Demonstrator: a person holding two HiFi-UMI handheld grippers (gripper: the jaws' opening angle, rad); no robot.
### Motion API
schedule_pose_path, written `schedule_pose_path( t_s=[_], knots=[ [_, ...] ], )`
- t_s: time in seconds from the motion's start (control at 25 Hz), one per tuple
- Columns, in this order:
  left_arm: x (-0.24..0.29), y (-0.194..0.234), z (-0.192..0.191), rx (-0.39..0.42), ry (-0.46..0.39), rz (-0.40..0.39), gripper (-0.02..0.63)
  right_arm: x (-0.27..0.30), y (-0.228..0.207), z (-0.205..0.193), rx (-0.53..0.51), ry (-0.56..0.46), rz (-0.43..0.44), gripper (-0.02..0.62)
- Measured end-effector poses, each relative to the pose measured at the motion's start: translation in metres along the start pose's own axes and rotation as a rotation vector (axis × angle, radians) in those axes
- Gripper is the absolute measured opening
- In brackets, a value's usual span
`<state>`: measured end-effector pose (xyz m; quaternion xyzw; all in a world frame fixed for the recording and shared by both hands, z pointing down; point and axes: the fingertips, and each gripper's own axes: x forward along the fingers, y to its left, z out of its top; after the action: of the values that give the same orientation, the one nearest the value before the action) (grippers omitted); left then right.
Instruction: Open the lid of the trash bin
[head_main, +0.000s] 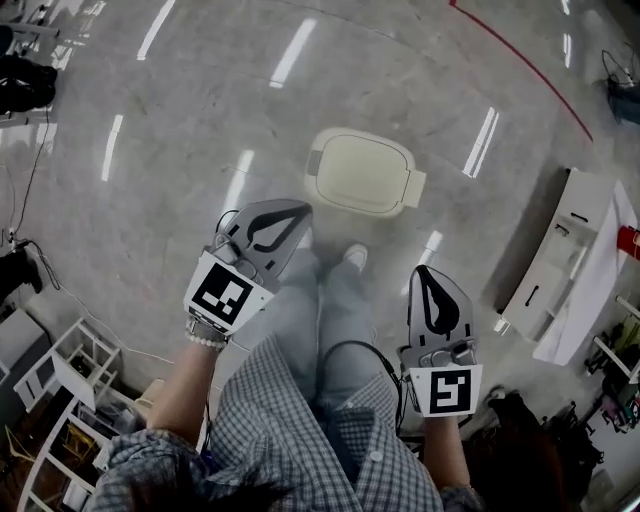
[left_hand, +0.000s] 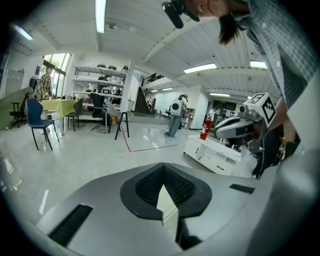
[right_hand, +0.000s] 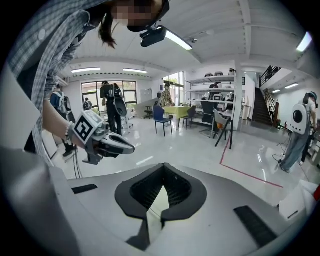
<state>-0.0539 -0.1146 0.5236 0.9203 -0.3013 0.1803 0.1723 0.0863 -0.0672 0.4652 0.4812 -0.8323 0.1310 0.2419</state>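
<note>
In the head view the trash bin (head_main: 362, 172) stands on the grey floor straight ahead of my feet, its cream lid down. My left gripper (head_main: 297, 211) hovers just left of and nearer than the bin, its jaws shut with nothing between them. Lower right, my right gripper (head_main: 424, 271) hangs farther from the bin, also shut and empty. Neither touches the bin. Both gripper views look level across the room and the bin is out of them; the left gripper (right_hand: 107, 142) shows in the right gripper view, and the right gripper (left_hand: 240, 125) in the left one.
A low white cabinet (head_main: 560, 250) stands to the right, with a red floor line (head_main: 520, 60) beyond the bin. White racks (head_main: 60, 400) sit at lower left. Chairs (left_hand: 37, 117), tables, shelves and people stand farther off in the hall.
</note>
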Motion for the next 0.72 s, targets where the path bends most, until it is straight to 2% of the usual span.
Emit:
schedule_pose_path(
  t_s=[0.16,0.72],
  knots=[
    [0.015,0.009,-0.02,-0.049,0.002,0.013,0.005,0.002,-0.003,-0.011,-0.01,0.001,0.021,0.018],
    [0.079,0.046,-0.11,-0.002,0.136,0.004,0.005,0.025,0.004,-0.053,0.059,0.042,-0.005,0.018]
  ],
)
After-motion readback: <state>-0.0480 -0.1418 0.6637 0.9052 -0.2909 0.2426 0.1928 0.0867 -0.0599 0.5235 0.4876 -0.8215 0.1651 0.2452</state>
